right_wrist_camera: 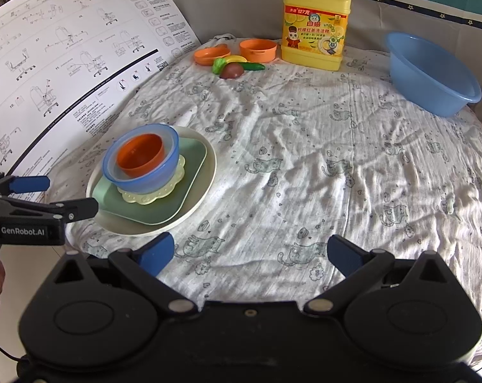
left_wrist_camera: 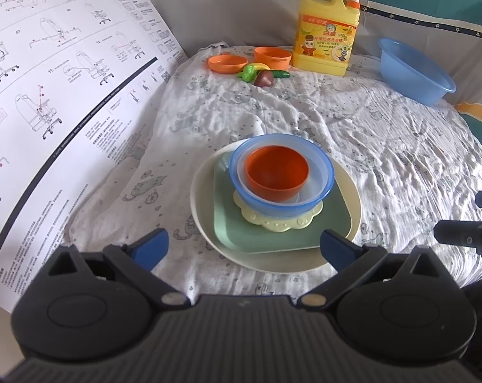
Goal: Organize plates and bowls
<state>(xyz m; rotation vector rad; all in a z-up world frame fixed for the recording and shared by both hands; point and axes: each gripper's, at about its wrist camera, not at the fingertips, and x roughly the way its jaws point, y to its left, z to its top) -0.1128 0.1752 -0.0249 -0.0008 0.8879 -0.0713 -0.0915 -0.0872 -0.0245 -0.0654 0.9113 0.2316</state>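
A stack stands on the cloth: a cream round plate [left_wrist_camera: 205, 220] [right_wrist_camera: 205, 172], a green square plate [left_wrist_camera: 237, 236] [right_wrist_camera: 193, 162], a pale yellow scalloped plate [left_wrist_camera: 282, 223] [right_wrist_camera: 145, 198], a blue bowl [left_wrist_camera: 320, 166] [right_wrist_camera: 173, 156] and an orange bowl [left_wrist_camera: 274, 175] [right_wrist_camera: 138, 159] nested inside. My left gripper [left_wrist_camera: 244, 247] is open and empty, just short of the stack's near edge; it also shows in the right wrist view [right_wrist_camera: 65, 196]. My right gripper [right_wrist_camera: 250, 250] is open and empty over bare cloth, to the right of the stack.
At the back stand an orange plate [left_wrist_camera: 226, 63] [right_wrist_camera: 210, 54], an orange bowl [left_wrist_camera: 272, 57] [right_wrist_camera: 258, 49], toy vegetables [left_wrist_camera: 260, 75] [right_wrist_camera: 233, 65] and a yellow detergent jug [left_wrist_camera: 327, 32] [right_wrist_camera: 314, 22]. A blue basin [left_wrist_camera: 413, 70] [right_wrist_camera: 432, 73] sits far right. A large instruction sheet [left_wrist_camera: 65, 95] [right_wrist_camera: 65, 63] leans on the left.
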